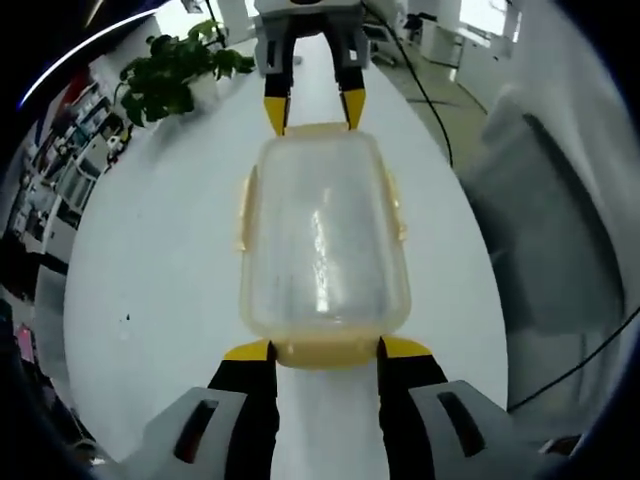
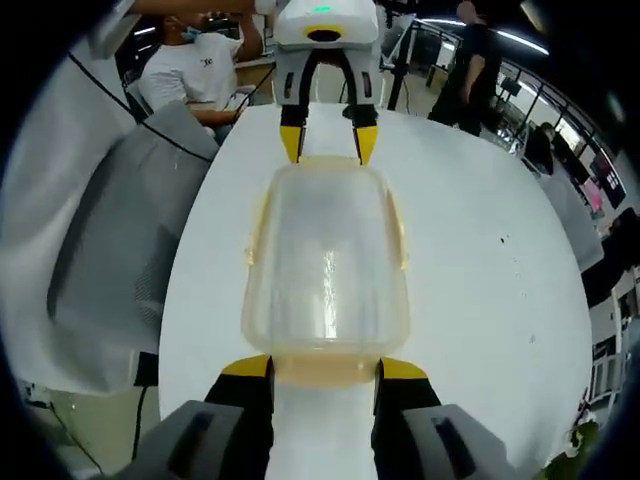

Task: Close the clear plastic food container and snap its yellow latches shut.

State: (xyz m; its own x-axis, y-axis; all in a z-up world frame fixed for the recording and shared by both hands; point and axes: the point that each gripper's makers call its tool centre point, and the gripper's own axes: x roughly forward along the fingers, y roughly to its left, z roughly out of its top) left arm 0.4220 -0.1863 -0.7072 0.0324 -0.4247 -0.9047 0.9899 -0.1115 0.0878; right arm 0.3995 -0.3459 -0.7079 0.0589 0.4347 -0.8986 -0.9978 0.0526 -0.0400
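The clear plastic container (image 1: 322,240) lies lengthwise on the white table (image 1: 150,280) with its lid on top. Yellow latches (image 1: 243,210) run along its sides. In the left gripper view, my left gripper (image 1: 326,350) stands open, its yellow-tipped jaws on either side of the near end latch (image 1: 325,358). My right gripper (image 1: 313,112) faces it at the far end, open, jaws straddling that end. The right gripper view shows the mirror image: container (image 2: 325,260), right gripper (image 2: 325,368) open at the near latch (image 2: 322,374), left gripper (image 2: 328,142) opposite.
A potted plant (image 1: 175,70) stands on the table at the far left. A grey chair (image 1: 545,230) sits beside the table's right edge, with a black cable (image 1: 425,90) near it. Seated and standing people (image 2: 200,65) are beyond the table.
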